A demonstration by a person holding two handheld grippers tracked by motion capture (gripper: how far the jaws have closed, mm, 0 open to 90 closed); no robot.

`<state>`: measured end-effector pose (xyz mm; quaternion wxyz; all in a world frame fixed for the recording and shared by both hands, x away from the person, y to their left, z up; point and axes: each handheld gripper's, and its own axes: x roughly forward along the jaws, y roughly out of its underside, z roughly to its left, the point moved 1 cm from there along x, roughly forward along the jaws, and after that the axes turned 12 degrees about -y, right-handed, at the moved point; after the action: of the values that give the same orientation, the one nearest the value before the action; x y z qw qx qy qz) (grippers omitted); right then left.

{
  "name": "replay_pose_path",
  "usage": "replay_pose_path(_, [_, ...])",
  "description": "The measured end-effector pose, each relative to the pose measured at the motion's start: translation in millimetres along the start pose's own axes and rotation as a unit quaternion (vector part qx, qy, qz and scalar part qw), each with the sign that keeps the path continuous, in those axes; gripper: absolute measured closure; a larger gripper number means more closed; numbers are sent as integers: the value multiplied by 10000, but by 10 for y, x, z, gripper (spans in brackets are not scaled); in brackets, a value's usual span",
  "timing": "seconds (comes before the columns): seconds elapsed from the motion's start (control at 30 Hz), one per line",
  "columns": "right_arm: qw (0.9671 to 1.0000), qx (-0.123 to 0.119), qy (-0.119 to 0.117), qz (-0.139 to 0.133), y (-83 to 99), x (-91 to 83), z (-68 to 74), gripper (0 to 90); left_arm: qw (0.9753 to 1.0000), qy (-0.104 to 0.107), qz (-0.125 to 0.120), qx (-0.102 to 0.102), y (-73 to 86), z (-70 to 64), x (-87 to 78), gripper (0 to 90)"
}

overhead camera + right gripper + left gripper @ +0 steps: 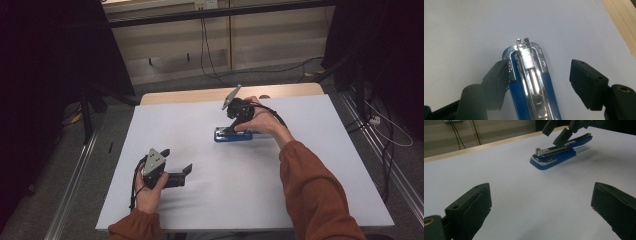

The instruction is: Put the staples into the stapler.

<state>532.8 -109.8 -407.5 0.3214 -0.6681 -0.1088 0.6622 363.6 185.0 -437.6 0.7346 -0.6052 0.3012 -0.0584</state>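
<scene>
Currently the right gripper (537,82) straddles the blue stapler (531,82), jaws apart; the left gripper (541,207) rests spread too

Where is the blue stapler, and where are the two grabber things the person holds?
Blue stapler (552,157): left gripper view, on its blue base.
Right gripper (539,80): right gripper view, midway between its open jaws, over the stapler.
Left gripper (187,170): high view, between its jaw tips.

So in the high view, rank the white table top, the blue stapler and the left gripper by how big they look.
1. White table top, by far the largest.
2. Left gripper.
3. Blue stapler.
The last two look close, and the right gripper hides part of the stapler, so that order is unsure.
</scene>
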Motion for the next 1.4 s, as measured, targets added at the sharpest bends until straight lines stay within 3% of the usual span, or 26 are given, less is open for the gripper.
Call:
replay_pose_path(0.27, [9985, 315, 274, -341, 150, -92, 35, 176, 10000, -10, 19, 2, 2, -1, 7, 31])
replay_pose_path(0.43, [9948, 532, 430, -749, 238, -157, 68, 113, 10000, -12, 20, -12, 3, -1, 11, 31])
replay_pose_path(0.57, [9899, 786, 585, -1021, 302, -186, 89, 80, 10000, -14, 11, -17, 2, -3, 10, 31])
replay_pose_path(0.8, [9847, 1029, 768, -1180, 387, -209, 171, 61, 9999, 53, 28, -106, 1, -3, 10, 30])
replay_pose_path(0.87, [9822, 1106, 955, -1177, 406, -217, 199, 75, 9999, 50, 10, -96, -1, -9, 11, 30])
replay_pose_path(0.93, [9821, 1125, 985, -1148, 444, -228, 227, 77, 9999, 41, 21, -91, 1, -6, 12, 30])
replay_pose_path(1.03, [9787, 1244, 1119, -1193, 510, -257, 241, 70, 9999, -11, 20, -129, 2, 21, 7, 30])
replay_pose_path(1.2, [9700, 1450, 1331, -1427, 602, -341, 258, 71, 9997, -119, -13, -195, 2, 64, -2, 28])
replay_pose_path(1.3, [9668, 1495, 1310, -1604, 633, -382, 291, 64, 9997, -197, -62, -159, -14, 84, 0, 28])
replay_pose_path(1.4, [9617, 1514, 1471, -1747, 649, -410, 328, 61, 9995, -299, -124, -61, -30, 86, -11, 31])
